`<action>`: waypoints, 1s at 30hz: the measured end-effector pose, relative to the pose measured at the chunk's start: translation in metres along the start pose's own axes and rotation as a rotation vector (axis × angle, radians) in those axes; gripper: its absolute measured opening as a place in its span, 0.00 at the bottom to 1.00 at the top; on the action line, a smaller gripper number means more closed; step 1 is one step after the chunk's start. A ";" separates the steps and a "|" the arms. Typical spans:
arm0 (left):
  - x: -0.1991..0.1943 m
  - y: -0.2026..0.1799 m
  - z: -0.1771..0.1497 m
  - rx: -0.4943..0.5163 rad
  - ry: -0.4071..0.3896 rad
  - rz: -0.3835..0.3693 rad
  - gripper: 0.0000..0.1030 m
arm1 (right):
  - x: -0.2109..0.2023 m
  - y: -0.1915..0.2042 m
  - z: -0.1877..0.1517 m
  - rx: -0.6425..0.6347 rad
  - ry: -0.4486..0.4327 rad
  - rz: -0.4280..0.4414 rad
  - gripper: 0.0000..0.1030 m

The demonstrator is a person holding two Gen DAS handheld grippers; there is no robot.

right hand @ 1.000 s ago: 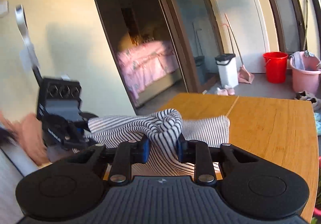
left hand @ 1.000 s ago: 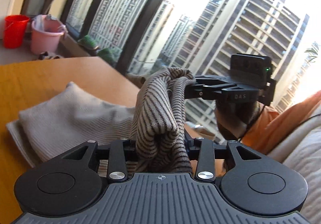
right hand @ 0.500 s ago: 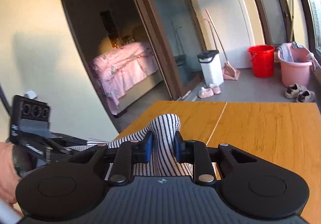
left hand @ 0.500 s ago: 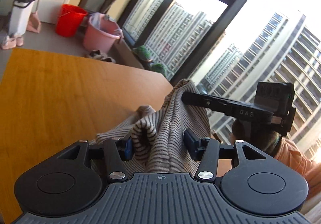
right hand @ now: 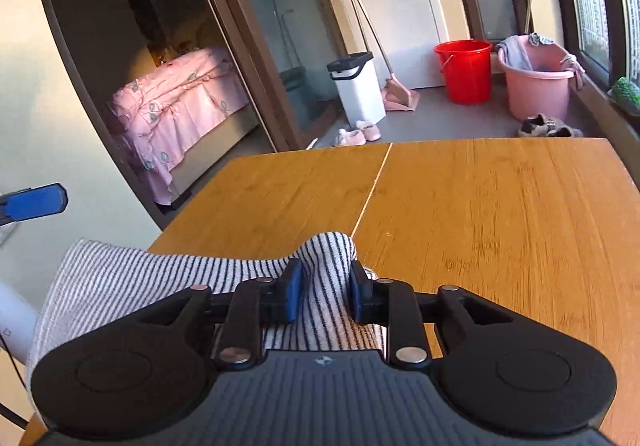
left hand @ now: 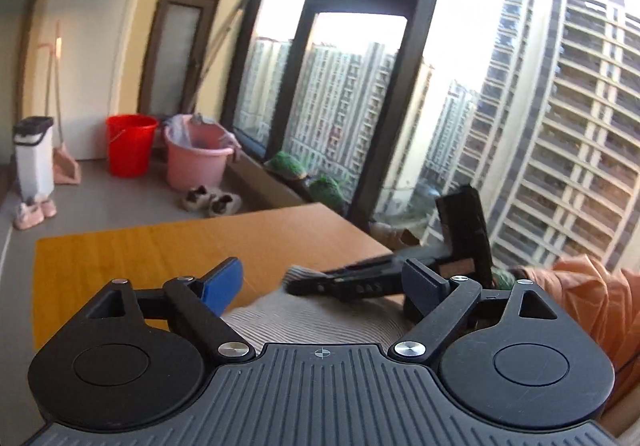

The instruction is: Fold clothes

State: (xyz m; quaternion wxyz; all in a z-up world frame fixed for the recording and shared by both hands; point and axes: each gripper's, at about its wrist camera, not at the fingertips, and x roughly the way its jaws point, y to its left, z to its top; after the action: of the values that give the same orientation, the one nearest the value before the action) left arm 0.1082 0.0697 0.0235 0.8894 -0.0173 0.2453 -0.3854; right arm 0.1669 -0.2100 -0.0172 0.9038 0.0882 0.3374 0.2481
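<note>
Here, the scene: a wooden bench (right hand: 480,206) beside a tall window, seen from two handheld claws.
Garment: a striped garment (right hand: 132,278), white with thin dark lines, lies at the near left corner of the bench; part of it hangs past the bench's left edge.
Right claw (right hand: 325,294): its blue pads are pressed together on a raised pinch of the striped cloth, just above the bench top.
Left claw (left hand: 320,286): its fingers are spread wide with nothing between them; the striped cloth (left hand: 320,320) lies beneath it, and I cannot tell whether the claw touches it.
Right claw from the left side: the dark body of the right claw (left hand: 376,280) reaches in low, its tip at the cloth's far edge.
Done so far: judging by the layered look, the garment seems gathered into a smaller bundle, set down on the bench.
Left to do: the right claw has yet to let go; the overhanging part probably needs tucking and smoothing. How neat the fold is cannot be told.
Background: a red bucket (right hand: 464,70) and a pink tub (right hand: 538,90) stand on the floor, well apart from the work.
</note>
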 end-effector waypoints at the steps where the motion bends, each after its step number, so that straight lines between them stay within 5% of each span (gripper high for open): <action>1: 0.014 0.002 -0.005 0.004 0.046 0.015 0.86 | 0.002 -0.001 0.000 0.006 0.000 -0.004 0.24; 5: 0.055 0.019 -0.024 -0.050 0.179 0.073 0.82 | -0.002 -0.006 -0.002 0.042 -0.011 -0.010 0.34; 7: 0.056 0.026 -0.030 -0.088 0.194 0.093 0.83 | -0.017 -0.004 -0.003 0.040 -0.037 -0.026 0.49; 13: 0.042 0.025 -0.039 -0.093 0.191 0.095 0.85 | -0.078 -0.009 -0.019 0.127 -0.067 -0.023 0.75; 22: 0.043 0.033 -0.043 -0.112 0.176 0.092 0.91 | -0.100 -0.002 -0.067 0.282 0.074 0.087 0.91; 25: 0.043 0.038 -0.047 -0.136 0.178 0.094 0.95 | -0.079 0.003 -0.080 0.345 0.126 0.131 0.91; 30: 0.040 0.044 -0.051 -0.187 0.184 0.097 0.94 | -0.064 0.001 -0.077 0.410 0.084 0.166 0.82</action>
State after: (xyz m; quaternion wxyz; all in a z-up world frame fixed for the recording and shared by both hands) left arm 0.1383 0.0814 -0.0482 0.8752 -0.0527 0.3612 -0.3175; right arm 0.0745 -0.2424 -0.0384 0.8286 0.2871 0.4097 0.2512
